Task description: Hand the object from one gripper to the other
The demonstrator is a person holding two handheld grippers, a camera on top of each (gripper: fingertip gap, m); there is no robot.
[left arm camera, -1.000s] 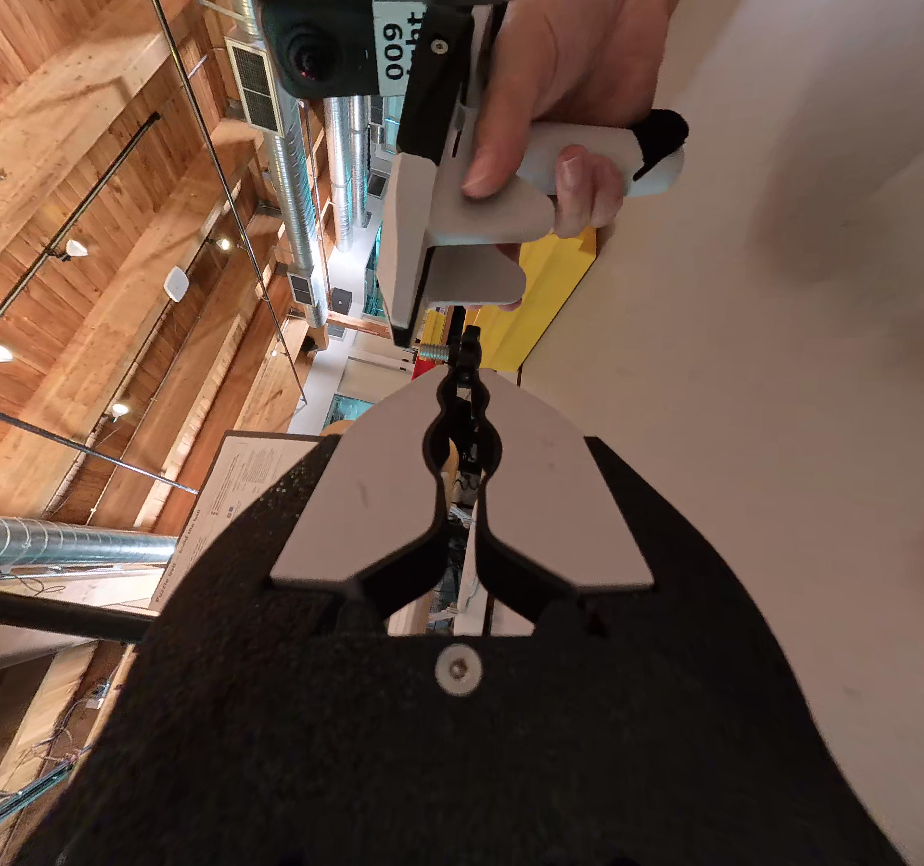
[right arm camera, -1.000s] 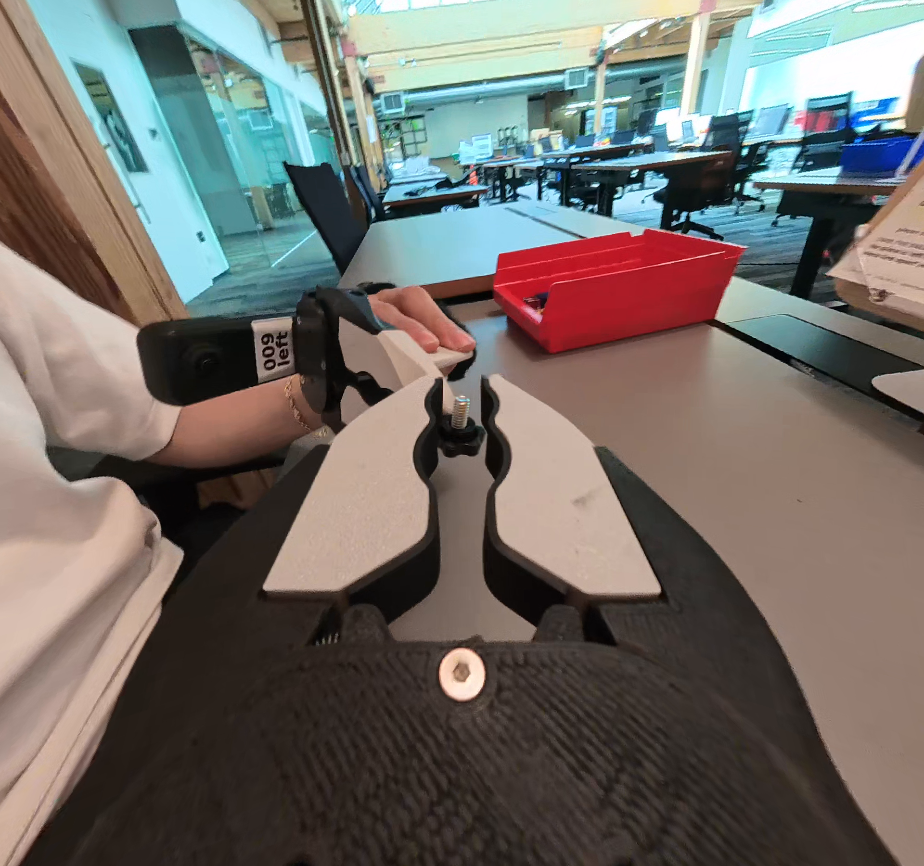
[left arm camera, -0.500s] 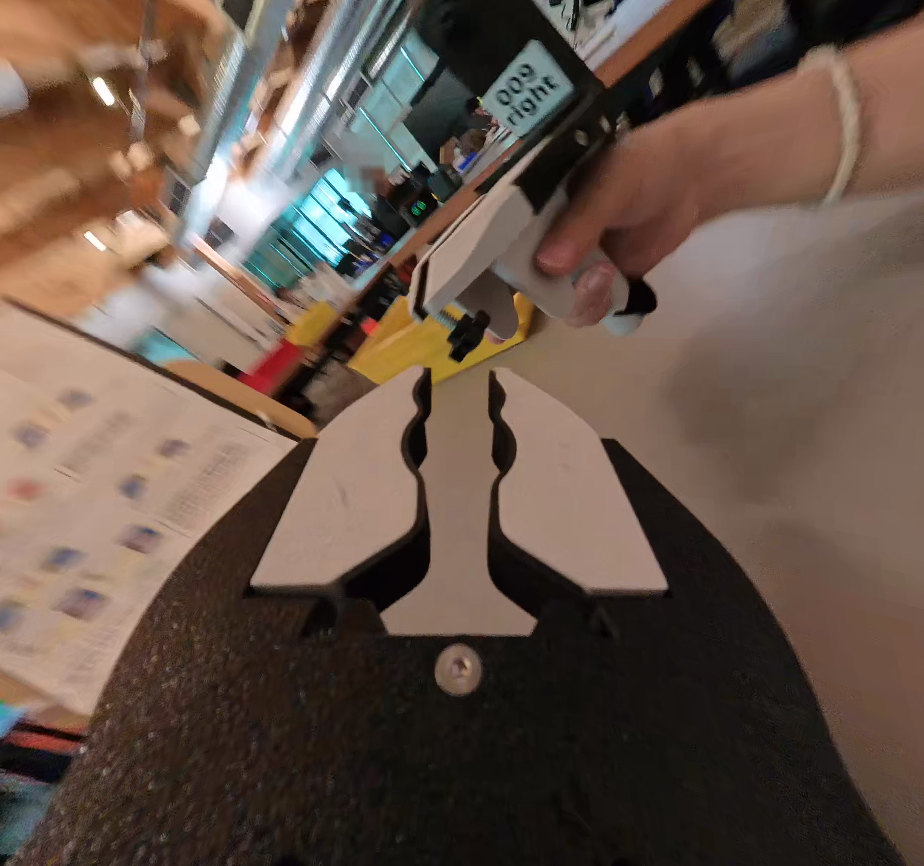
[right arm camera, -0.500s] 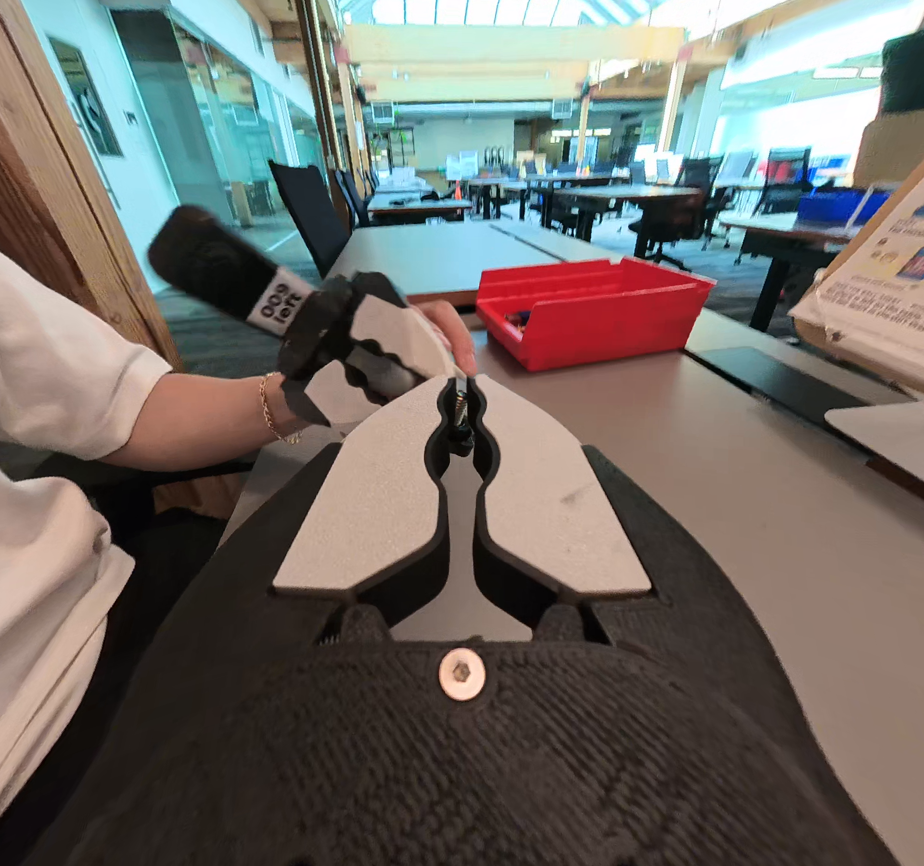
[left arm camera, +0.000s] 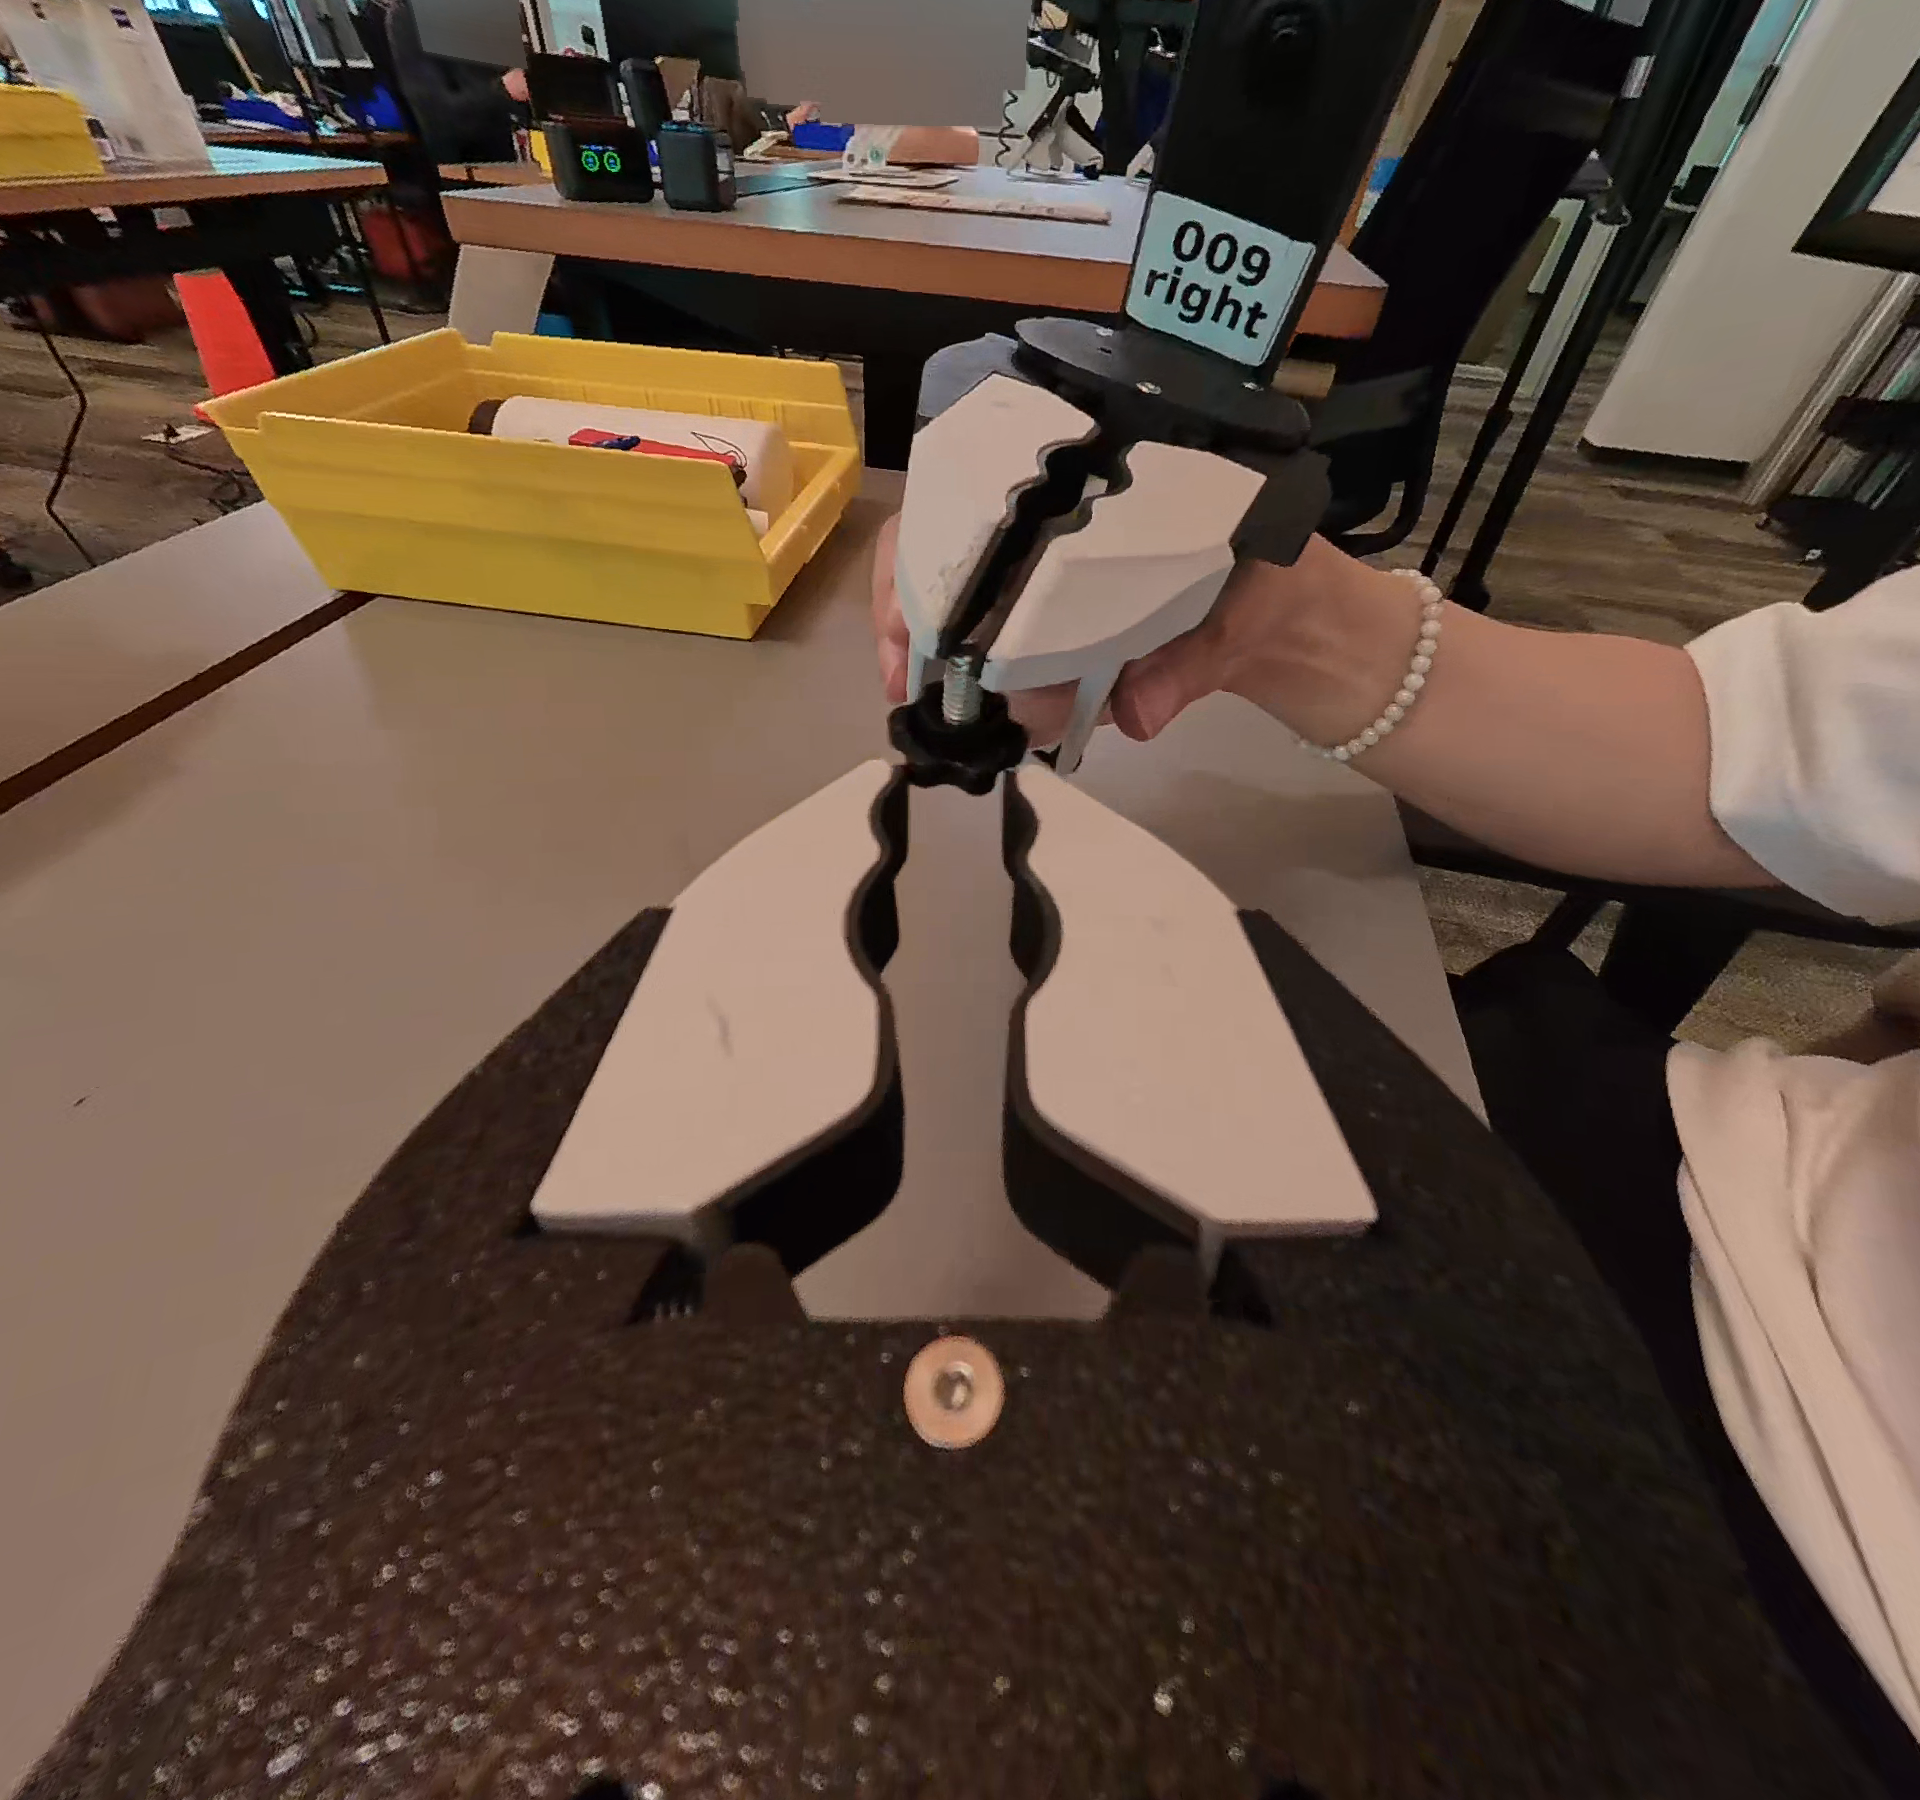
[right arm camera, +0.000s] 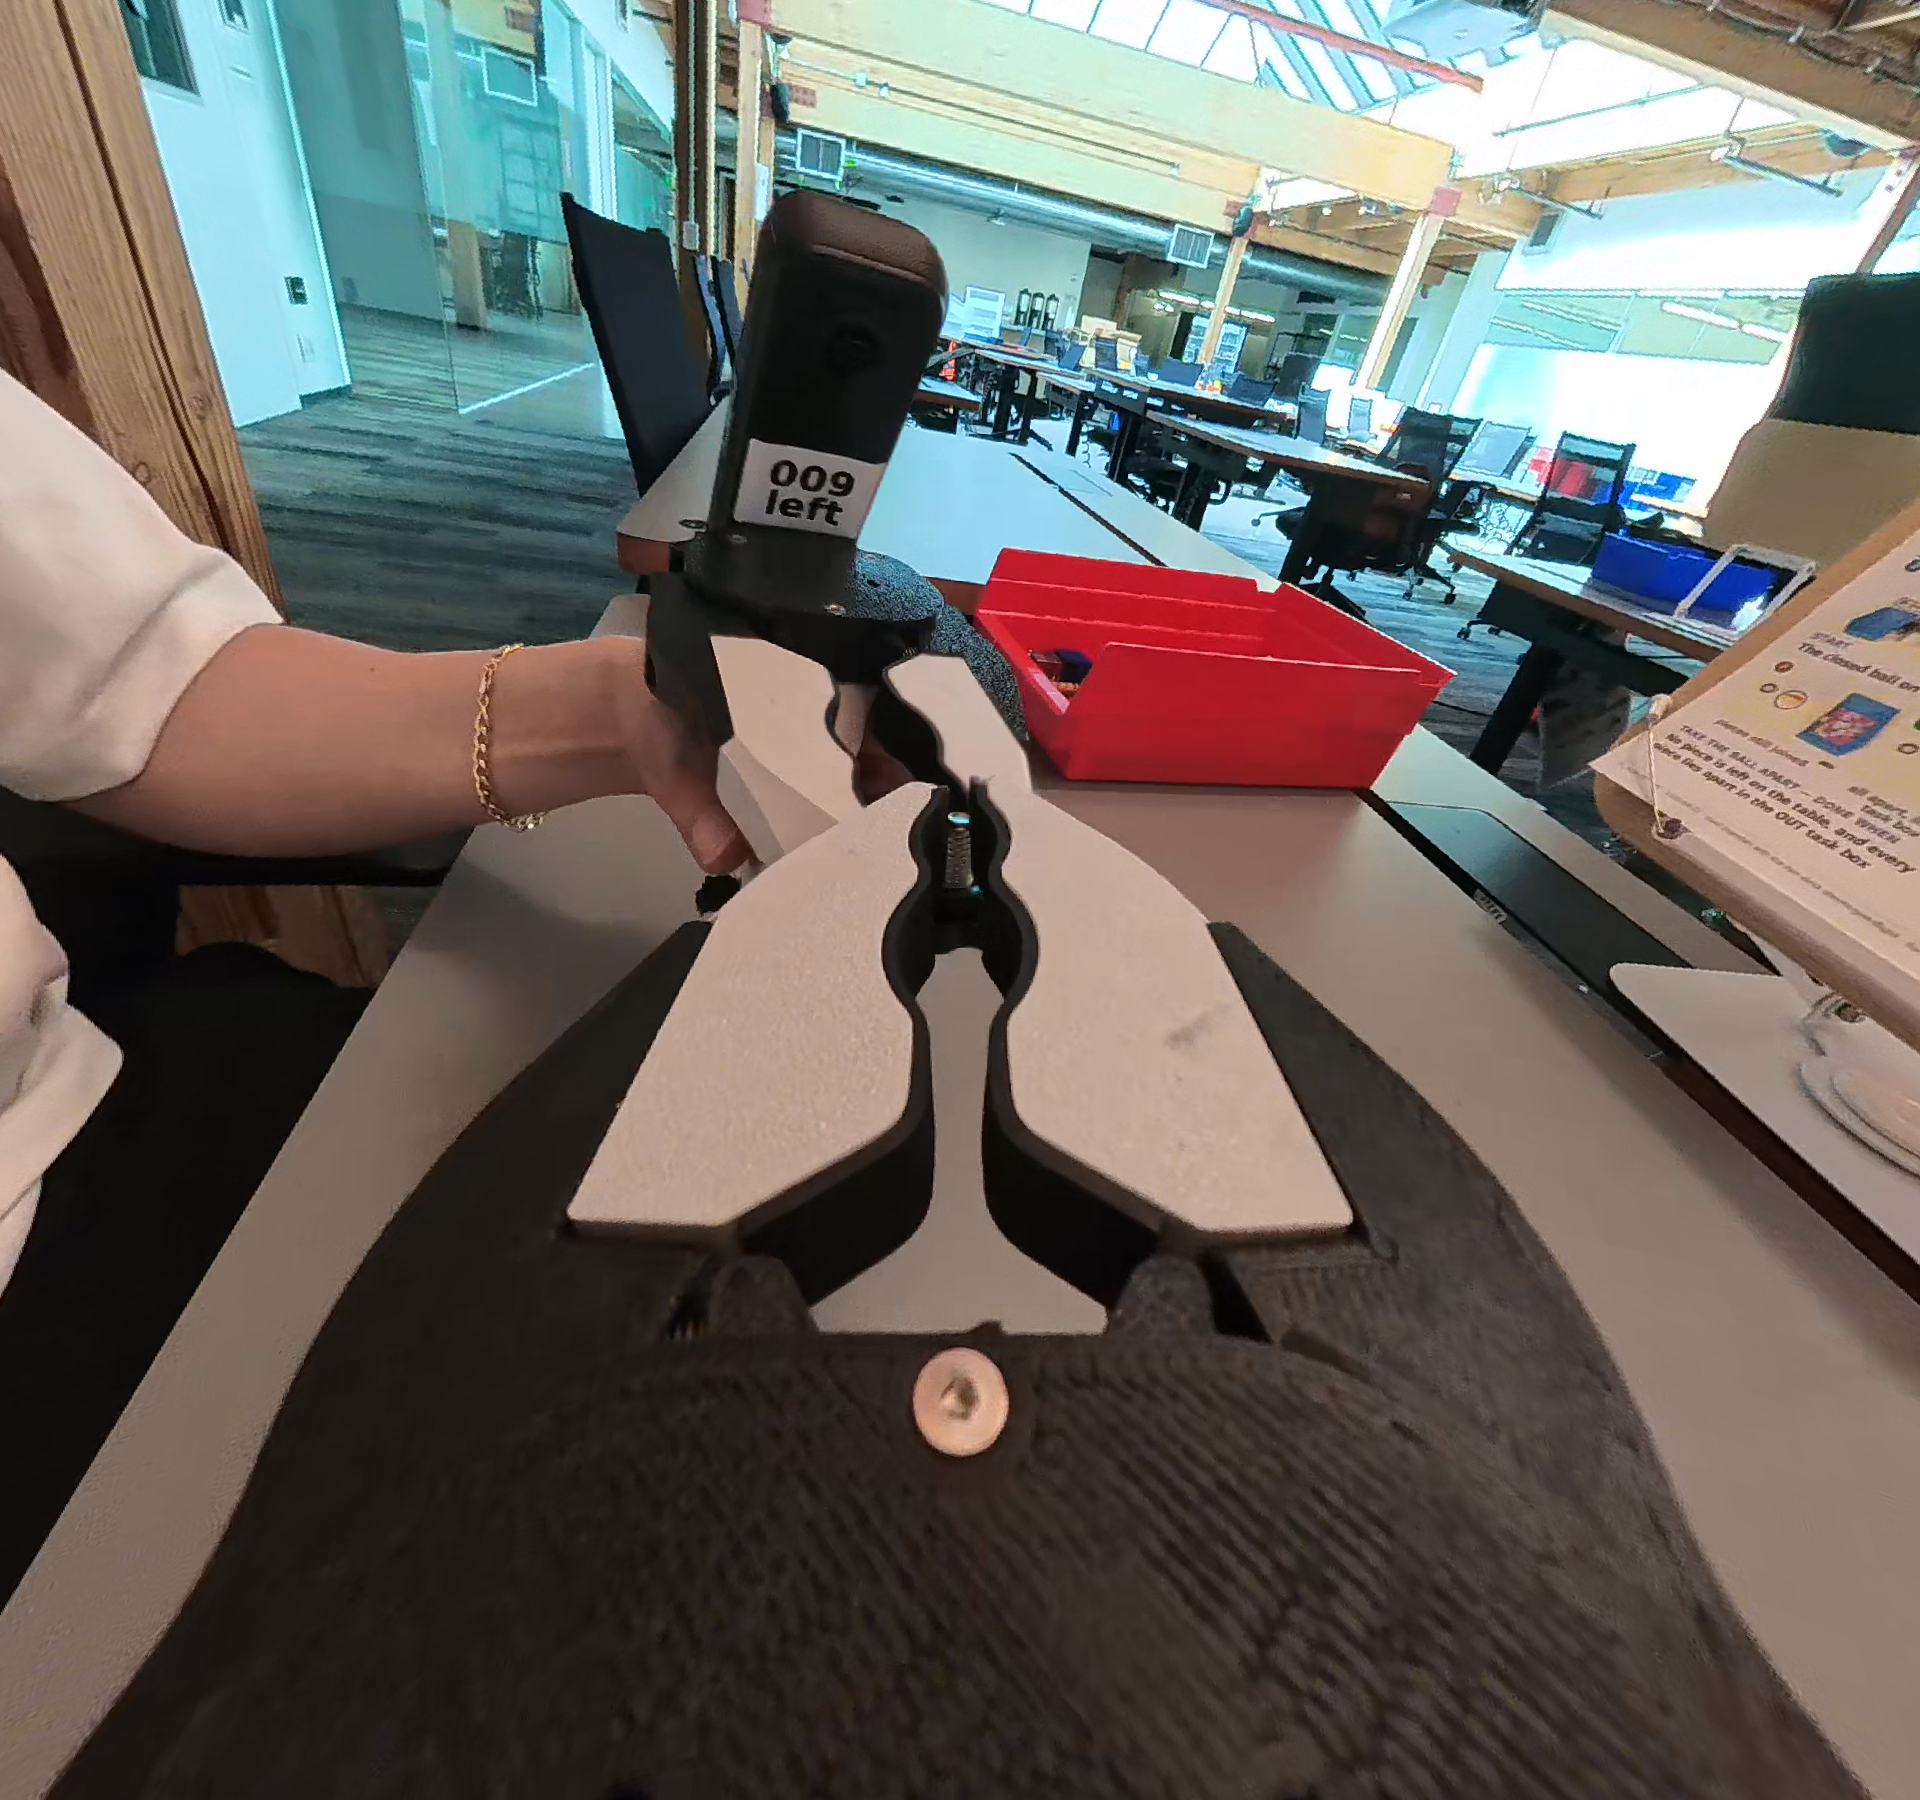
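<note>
The object is a black star knob on a threaded metal stud [left arm camera: 951, 737]. My right gripper [left arm camera: 943, 657] points down over the grey table [left arm camera: 468, 867] and is shut on the stud, with the knob hanging below its tips. My left gripper [left arm camera: 954, 779] is open, and its tips sit just under and beside the knob without closing on it. In the right wrist view the stud [right arm camera: 956, 851] sits clamped between the right gripper's [right arm camera: 961, 800] fingers. The left gripper [right arm camera: 899, 763] stands open just beyond, with its tips partly hidden.
A yellow bin [left arm camera: 499, 535] holding a few items stands at the table's far edge in the left wrist view. A red bin [right arm camera: 1226, 722] and a tilted instruction board [right arm camera: 1787, 774] stand on the table in the right wrist view. A person's arms hold both grippers.
A second ago my left gripper was shut on the object and the right was open around it. The right closed on the stud, the left opened, swung level and now sits by the knob.
</note>
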